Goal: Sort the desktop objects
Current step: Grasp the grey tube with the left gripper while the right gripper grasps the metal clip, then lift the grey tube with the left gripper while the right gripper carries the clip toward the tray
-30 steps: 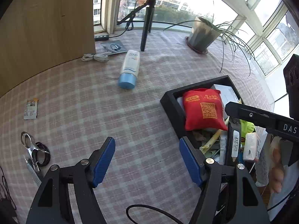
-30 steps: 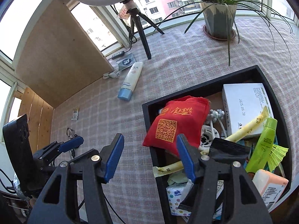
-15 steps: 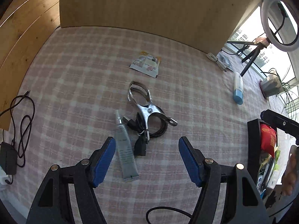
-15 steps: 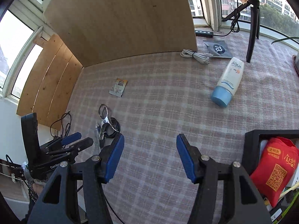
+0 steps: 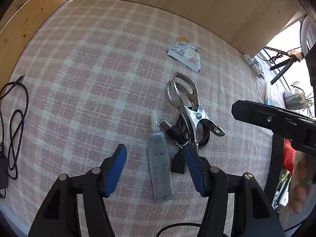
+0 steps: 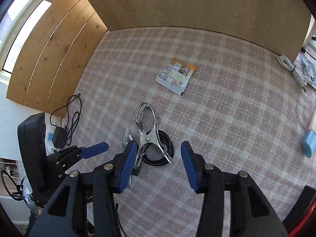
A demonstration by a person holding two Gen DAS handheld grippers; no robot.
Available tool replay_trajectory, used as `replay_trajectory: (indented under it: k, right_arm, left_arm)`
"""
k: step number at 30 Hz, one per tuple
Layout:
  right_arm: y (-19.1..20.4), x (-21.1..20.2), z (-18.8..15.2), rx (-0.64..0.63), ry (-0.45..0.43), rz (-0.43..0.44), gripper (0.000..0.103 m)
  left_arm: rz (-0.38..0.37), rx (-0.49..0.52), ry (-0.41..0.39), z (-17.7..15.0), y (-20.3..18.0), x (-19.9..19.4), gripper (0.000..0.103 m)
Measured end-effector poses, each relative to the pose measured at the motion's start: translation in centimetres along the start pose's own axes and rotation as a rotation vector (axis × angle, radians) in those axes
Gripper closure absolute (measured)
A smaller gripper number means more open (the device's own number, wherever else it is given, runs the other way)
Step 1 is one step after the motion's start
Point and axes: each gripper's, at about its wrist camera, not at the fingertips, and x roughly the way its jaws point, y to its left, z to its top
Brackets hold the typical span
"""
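Observation:
A grey tube (image 5: 160, 164) lies on the checked cloth between the blue pads of my left gripper (image 5: 156, 167). The jaws are closing, with clear gaps on both sides of the tube. Just right of it lie a metal spring clamp (image 5: 189, 104) and a coiled black cable (image 5: 183, 136). In the right wrist view, my right gripper (image 6: 159, 164) hovers over the same clamp (image 6: 147, 126) and cable (image 6: 162, 152). Its jaws are closing too, and the pads touch nothing. The tube there is mostly hidden behind its left finger.
A printed sachet (image 6: 174, 75) lies beyond the clamp. Wooden boards (image 6: 177, 4) wall the far side. A black charger and lead (image 6: 61, 130) sit at the left edge. To the right are a white cable (image 6: 292, 71), a blue-capped bottle (image 6: 309, 144) and the black tray (image 5: 276, 158).
Both grippers swung away from the black tray to the left part of the table and sank over the tube, clamp and cable. Both pairs of jaws stand narrower than before.

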Motion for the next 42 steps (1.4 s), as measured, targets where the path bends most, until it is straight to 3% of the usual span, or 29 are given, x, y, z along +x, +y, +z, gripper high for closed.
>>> replay_trajectory:
  k: [7,12,13,16,18,25,29,33,42]
  right_arm:
    - [0.1,1.9,1.4,0.006,0.025,-0.006,0.067]
    - [0.2,3.5,2.0,0.013,0.045,-0.012,0.068]
    - [0.3,3.9,2.1,0.014,0.048,-0.011,0.068]
    - [0.7,4.9,2.2,0.003,0.056,-0.028,0.069]
    - [1.0,5.4,2.2,-0.01,0.057,-0.049,0.07]
    - [1.4,6.5,2.1,-0.044,0.039,-0.083,0.083]
    - [0.2,5.9,2.1,0.001,0.034,-0.044,0.096]
    - [-0.9,4.9,1.6,0.049,0.025,0.01,0.098]
    - [-1.3,1.7,0.3,0.085,-0.047,0.041,0.1]
  left_arm:
    - [0.022,0.015,0.012,0.2,-0.6,1.4,0.05]
    - [0.04,0.034,-0.009,0.7,-0.7,1.3,0.052]
    - [0.062,0.039,-0.016,0.6,-0.7,1.2,0.06]
    - [0.143,0.074,-0.038,0.1,-1.0,1.2,0.072]
    - [0.16,0.073,-0.051,-0.1,-1.0,1.1,0.073]
    - [0.092,-0.013,-0.059,0.0,0.7,0.6,0.08]
    - [0.085,-0.042,-0.069,-0.4,1.5,0.2,0.08]
    - [0.077,-0.055,-0.073,-0.9,1.9,0.0,0.08]
    - [0.03,-0.093,-0.109,-0.8,3.0,-2.1,0.081]
